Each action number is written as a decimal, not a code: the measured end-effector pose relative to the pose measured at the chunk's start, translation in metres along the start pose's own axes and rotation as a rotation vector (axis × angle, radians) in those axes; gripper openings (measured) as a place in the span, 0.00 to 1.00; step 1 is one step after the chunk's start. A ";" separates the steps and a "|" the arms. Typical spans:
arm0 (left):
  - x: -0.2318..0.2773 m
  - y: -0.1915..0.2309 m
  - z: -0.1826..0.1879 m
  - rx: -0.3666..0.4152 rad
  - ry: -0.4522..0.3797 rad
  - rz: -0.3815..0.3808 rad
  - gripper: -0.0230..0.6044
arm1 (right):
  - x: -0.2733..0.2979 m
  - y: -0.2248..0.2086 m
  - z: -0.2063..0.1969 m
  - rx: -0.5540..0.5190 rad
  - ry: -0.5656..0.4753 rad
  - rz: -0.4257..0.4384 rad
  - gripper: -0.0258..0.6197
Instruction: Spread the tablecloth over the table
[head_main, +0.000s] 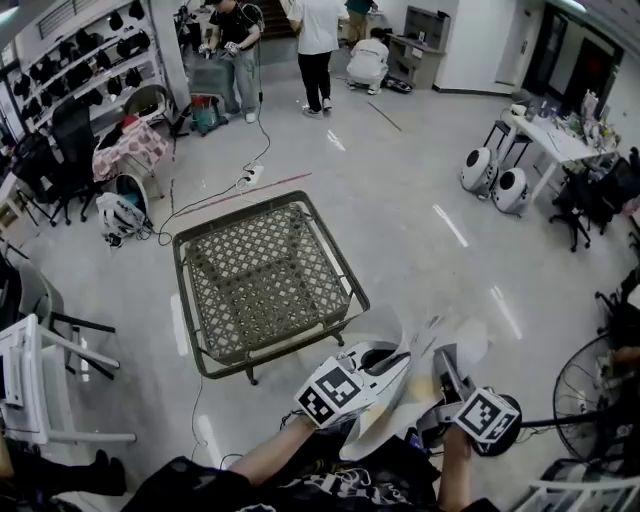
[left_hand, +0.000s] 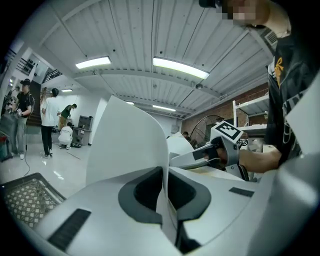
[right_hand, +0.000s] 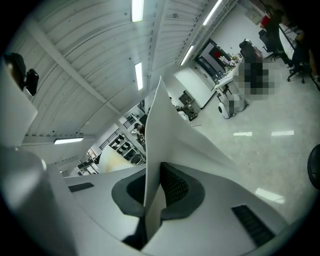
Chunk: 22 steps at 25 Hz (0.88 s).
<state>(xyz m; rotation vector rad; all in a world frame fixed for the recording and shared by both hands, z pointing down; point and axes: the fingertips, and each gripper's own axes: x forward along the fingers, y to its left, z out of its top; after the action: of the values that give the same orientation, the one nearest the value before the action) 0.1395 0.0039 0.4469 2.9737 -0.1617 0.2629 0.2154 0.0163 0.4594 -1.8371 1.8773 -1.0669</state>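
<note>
The table (head_main: 265, 285) is a square metal frame with a woven lattice top and stands bare on the floor ahead of me. The white tablecloth (head_main: 468, 345) hangs bunched between both grippers, low in the head view and short of the table's near corner. My left gripper (head_main: 398, 352) is shut on a fold of the cloth (left_hand: 132, 145), which rises stiffly from its jaws (left_hand: 164, 200). The right gripper (head_main: 443, 362) is shut on another fold (right_hand: 165, 130) that stands up from its jaws (right_hand: 152, 195). The left gripper view also catches the right gripper (left_hand: 175, 160) close by, and the table (left_hand: 25, 197) at lower left.
Several people (head_main: 315, 50) stand or crouch at the far end of the room. White chairs (head_main: 40, 380) are at my left, a floor fan (head_main: 590, 400) at my right. A cable (head_main: 250, 180) runs over the floor behind the table. Two round white machines (head_main: 495, 180) sit by a desk.
</note>
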 end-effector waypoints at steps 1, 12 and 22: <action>0.002 0.008 0.002 -0.002 -0.001 0.005 0.07 | 0.006 -0.001 0.004 -0.007 -0.004 0.000 0.07; 0.071 0.128 0.027 -0.030 -0.005 0.080 0.07 | 0.117 -0.048 0.101 -0.021 -0.033 -0.028 0.07; 0.177 0.292 0.097 -0.006 0.007 0.230 0.07 | 0.257 -0.085 0.238 -0.003 0.002 0.106 0.07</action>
<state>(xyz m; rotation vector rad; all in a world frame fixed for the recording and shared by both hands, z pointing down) 0.2942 -0.3155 0.4256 2.9470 -0.5047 0.2986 0.4039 -0.2891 0.4277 -1.7180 1.9538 -1.0310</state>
